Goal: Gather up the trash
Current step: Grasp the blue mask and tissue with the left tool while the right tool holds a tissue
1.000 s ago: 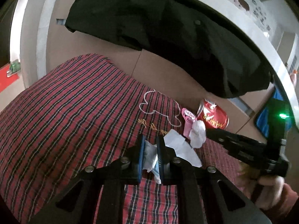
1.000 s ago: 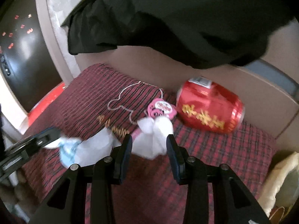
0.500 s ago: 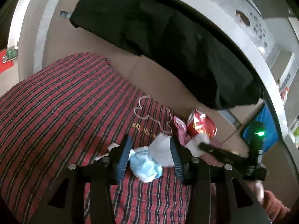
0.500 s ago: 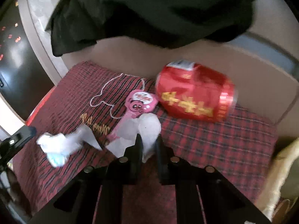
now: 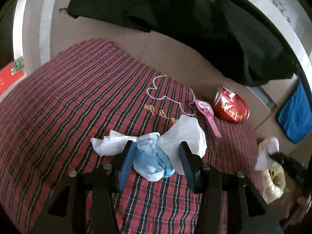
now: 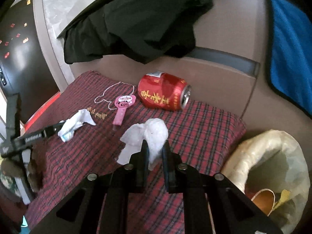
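A white and blue crumpled wrapper (image 5: 154,152) lies on the red plaid cushion (image 5: 68,107). My left gripper (image 5: 156,156) is open, its blue pads on either side of the wrapper. My right gripper (image 6: 155,152) is shut on a white crumpled tissue (image 6: 150,134) and holds it above the cushion (image 6: 195,120) near the yellowish trash bag (image 6: 273,156). A red drink can (image 6: 163,93) lies on its side at the cushion's back. A pink flat wrapper (image 6: 121,107) lies beside it. The wrapper also shows in the right wrist view (image 6: 76,122), with the left gripper (image 6: 44,130) next to it.
A black garment (image 5: 185,19) hangs over the brown sofa back (image 5: 175,58). A blue cloth (image 6: 288,48) hangs at the right. The trash bag (image 5: 273,181) stands off the cushion's right edge. A white cord loop (image 5: 167,93) lies on the cushion.
My left gripper let go of the wrapper and opened wide around it. My right gripper shut on the white tissue and carried it back and right, toward the trash bag.
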### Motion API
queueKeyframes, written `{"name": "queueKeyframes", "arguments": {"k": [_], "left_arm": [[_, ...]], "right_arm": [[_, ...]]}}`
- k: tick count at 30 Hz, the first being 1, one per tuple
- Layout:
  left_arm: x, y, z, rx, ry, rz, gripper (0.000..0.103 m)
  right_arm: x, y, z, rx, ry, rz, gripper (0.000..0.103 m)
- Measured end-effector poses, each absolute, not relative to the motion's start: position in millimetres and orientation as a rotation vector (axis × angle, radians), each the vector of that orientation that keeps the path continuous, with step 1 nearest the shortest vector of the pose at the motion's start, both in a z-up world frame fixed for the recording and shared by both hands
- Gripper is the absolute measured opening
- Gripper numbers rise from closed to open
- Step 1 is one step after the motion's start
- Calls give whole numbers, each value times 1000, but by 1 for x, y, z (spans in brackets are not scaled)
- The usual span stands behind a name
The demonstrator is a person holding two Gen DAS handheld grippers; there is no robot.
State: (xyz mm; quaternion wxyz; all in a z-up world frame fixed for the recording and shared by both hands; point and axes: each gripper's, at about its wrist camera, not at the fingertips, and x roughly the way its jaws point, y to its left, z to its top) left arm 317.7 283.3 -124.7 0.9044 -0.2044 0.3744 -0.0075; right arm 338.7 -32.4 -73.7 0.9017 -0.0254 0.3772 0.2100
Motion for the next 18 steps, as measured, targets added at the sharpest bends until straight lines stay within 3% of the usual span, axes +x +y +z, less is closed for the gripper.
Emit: {"name": "queueKeyframes", "arguments": {"k": [9, 11, 15, 18], "left_arm": [[326, 268, -122, -381, 818, 92, 48], [322, 266, -119, -387, 811, 107, 42], [315, 251, -101, -359, 769, 116, 4], [306, 232, -83, -316, 724, 97, 4]], "right_arm": [[312, -69, -62, -3, 724, 426, 12], [306, -74, -57, -2, 708, 424, 12], [294, -89, -47, 2, 670, 419, 12], [288, -98, -40, 17, 651, 416, 12]]}}
